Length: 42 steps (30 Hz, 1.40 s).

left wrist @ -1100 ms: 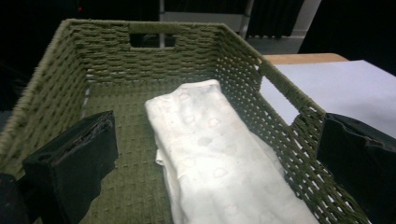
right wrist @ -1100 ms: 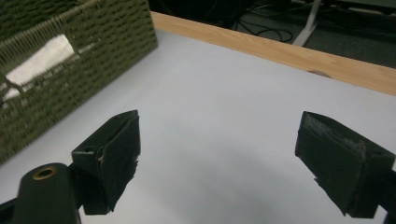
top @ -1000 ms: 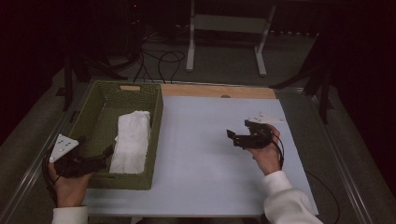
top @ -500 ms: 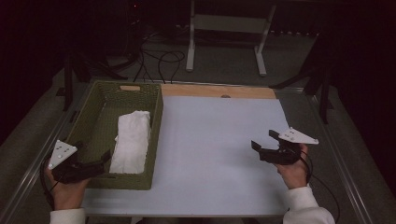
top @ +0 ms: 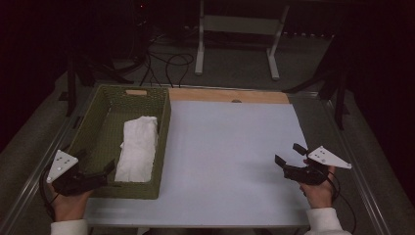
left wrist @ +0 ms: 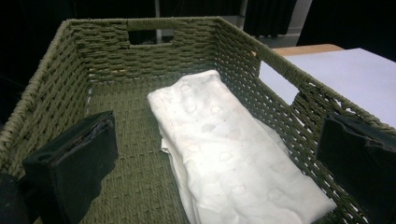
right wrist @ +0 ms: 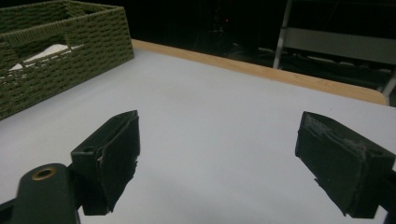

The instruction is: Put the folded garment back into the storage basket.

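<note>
Left claw (top: 95,169) spread, empty, at near end of basket (top: 164,147), above folded white cloth (top: 139,147). Right claw (top: 288,155) spread, empty, over bare counter (top: 225,147).

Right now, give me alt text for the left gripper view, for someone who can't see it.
A folded white cloth lies inside a green woven basket, toward its right side. The left gripper hangs open over the basket's near end, one black jaw at each side of the frame.

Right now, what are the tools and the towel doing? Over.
Left tool open, at basket near end. Right tool open, empty, over the white mat. Folded white towel lying in basket. Nothing in the way.
</note>
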Each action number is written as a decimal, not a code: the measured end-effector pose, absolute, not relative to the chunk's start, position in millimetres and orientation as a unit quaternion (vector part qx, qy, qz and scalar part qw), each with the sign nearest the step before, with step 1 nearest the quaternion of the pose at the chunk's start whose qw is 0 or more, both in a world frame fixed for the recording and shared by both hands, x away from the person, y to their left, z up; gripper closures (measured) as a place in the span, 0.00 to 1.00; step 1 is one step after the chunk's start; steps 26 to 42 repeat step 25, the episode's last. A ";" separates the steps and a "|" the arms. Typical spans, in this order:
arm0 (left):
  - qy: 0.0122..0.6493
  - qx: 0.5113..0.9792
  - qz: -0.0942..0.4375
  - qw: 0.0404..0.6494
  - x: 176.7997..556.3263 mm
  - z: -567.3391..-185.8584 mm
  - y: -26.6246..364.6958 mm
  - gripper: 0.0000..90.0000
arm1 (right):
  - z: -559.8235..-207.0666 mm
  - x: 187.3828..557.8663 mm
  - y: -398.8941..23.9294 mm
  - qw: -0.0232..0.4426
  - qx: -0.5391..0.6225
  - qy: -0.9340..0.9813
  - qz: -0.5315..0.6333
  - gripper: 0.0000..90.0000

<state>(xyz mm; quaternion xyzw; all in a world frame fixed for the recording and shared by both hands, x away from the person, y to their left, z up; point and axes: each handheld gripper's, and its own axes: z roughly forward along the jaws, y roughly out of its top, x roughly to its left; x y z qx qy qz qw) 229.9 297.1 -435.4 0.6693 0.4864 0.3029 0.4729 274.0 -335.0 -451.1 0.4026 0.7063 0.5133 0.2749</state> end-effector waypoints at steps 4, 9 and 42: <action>0.486 0.668 0.307 0.473 229.9 -437.8 297.0 0.00 | -454.6 269.8 -335.8 0.276 0.402 0.698 0.524 0.15; 0.475 0.670 0.315 0.476 230.0 -438.2 294.8 0.00 | -458.1 265.4 -333.0 0.279 0.401 0.689 0.535 0.15; 0.474 0.670 0.312 0.479 233.8 -438.5 296.1 0.00 | -465.7 257.0 -337.8 0.275 0.404 0.687 0.539 0.15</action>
